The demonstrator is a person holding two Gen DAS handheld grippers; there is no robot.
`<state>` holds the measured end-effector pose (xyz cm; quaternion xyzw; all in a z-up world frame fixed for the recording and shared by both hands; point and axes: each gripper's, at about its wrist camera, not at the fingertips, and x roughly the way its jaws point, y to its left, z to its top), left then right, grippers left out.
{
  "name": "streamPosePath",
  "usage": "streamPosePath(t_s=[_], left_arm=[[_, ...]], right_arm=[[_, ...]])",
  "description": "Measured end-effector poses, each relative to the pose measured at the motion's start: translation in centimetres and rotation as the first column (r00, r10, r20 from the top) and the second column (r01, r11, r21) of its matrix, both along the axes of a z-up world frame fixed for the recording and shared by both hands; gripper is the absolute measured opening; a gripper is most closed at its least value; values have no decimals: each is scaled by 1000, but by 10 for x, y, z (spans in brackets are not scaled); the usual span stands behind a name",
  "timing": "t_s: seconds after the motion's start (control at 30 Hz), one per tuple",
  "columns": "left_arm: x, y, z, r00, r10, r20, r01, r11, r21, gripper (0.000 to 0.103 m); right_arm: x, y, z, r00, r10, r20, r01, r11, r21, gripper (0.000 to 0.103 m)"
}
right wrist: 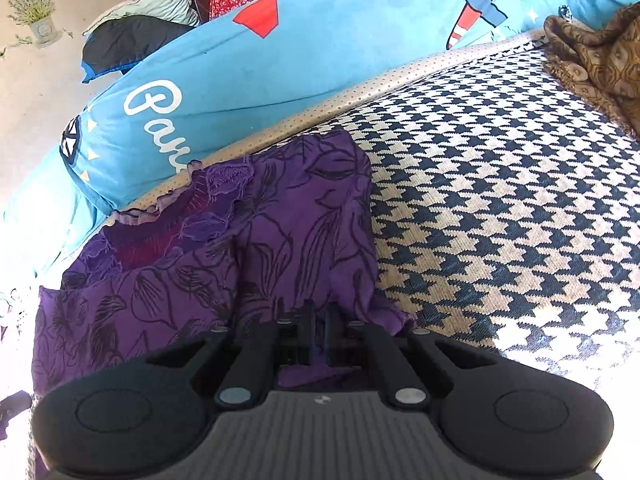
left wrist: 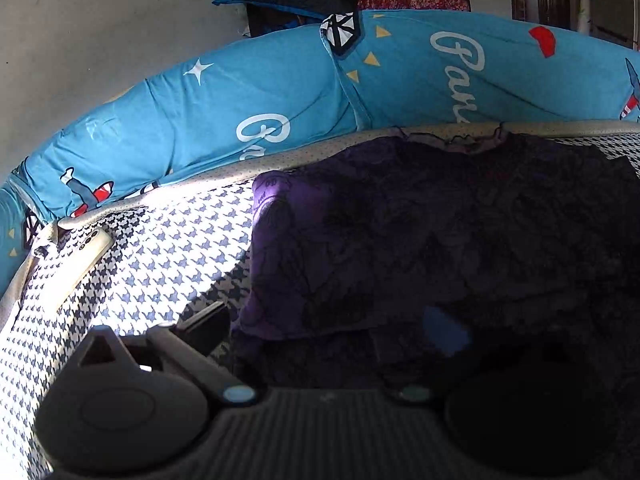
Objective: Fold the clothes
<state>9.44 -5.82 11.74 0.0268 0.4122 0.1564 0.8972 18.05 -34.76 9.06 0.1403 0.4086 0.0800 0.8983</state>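
A purple top (right wrist: 280,236) with dark leaf outlines and a frilled neckline lies on the houndstooth cover (right wrist: 500,208), partly folded, its neck toward the blue bolster. My right gripper (right wrist: 317,320) sits low on the garment's near right part, its fingers pressed close together with purple fabric pinched between them. In the left wrist view the same top (left wrist: 400,240) lies mostly in shadow. My left gripper (left wrist: 328,332) is at its near left edge with fingers spread wide, one black finger (left wrist: 208,326) off the cloth and the blue pad (left wrist: 448,334) over it.
A long blue printed bolster (left wrist: 280,92) runs along the far edge. A pale phone (left wrist: 80,268) lies at the left corner. A brown patterned cloth (right wrist: 600,56) is bunched at the far right. Dark, mint and red floral clothes (right wrist: 160,24) are piled behind the bolster.
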Motion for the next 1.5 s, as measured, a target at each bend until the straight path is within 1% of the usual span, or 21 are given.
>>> streamPosePath(t_s=[0.07,0.17,0.2,0.23,0.33,0.43,0.53,0.63,0.87,0.9,0.93,0.97,1.0,1.03,1.07,1.17,1.3,1.37,1.43,1.5], left_arm=[[4,0,-12,1000,8,-8,-8,1000,-26,103],[5,-4,-26,1000,5,-10,-6,999,-37,103],[6,-5,-27,1000,2,-12,-3,999,-44,103],[7,-6,-28,1000,-1,-16,0,998,-55,103],[8,-10,-30,999,-19,-27,17,996,-86,103],[7,-14,-30,999,-33,-24,32,997,-69,103],[6,-14,-30,999,-36,-19,34,998,-59,103],[6,-10,-31,999,-24,-25,22,998,-61,103],[4,-3,-32,999,-11,-33,9,998,-64,103],[4,-3,-32,999,-11,-33,9,998,-62,103],[4,-3,-32,999,-12,-34,9,998,-62,103],[4,-3,-32,999,-12,-36,9,998,-63,103],[4,-2,-33,999,-12,-38,9,998,-63,103],[4,-2,-33,999,-12,-40,9,998,-63,103],[5,-2,-33,999,-12,-41,9,998,-63,103],[5,-2,-32,999,-13,-41,10,998,-61,103],[5,-2,-32,999,-11,-43,9,998,-56,103],[5,-1,-32,999,-11,-44,9,998,-55,103],[6,-1,-32,999,-11,-46,9,998,-55,103],[6,0,-31,999,-12,-47,9,999,-52,103]], right_arm=[[-4,-2,7,1000,9,28,-9,1000,-15,7],[-9,-6,17,997,9,72,-7,999,-40,22],[-10,-8,19,997,5,83,-1,999,-46,33],[-11,-10,21,996,0,91,5,998,-55,40],[-9,-18,17,996,5,84,-1,999,-52,48],[-5,-25,8,998,25,50,-25,1000,-16,56],[-2,-31,-1,999,24,31,-25,999,26,58],[2,-37,-11,1000,26,12,-27,995,100,59],[4,-41,-18,998,8,55,-17,986,166,62],[4,-40,-18,998,14,57,-23,987,158,59],[4,-38,-17,998,22,59,-31,988,148,53],[4,-36,-17,998,30,60,-38,990,138,49],[4,-34,-17,997,39,60,-47,990,131,44],[5,-32,-17,997,49,58,-57,990,129,34],[5,-31,-17,997,63,51,-69,989,132,31],[5,-26,-15,995,81,52,-87,989,122,29],[6,-27,-14,995,82,55,-89,987,138,28],[6,-28,-15,996,76,51,-82,987,139,31],[5,-29,-18,996,74,53,-81,987,140,37],[4,-28,-20,995,72,63,-81,987,141,39]])
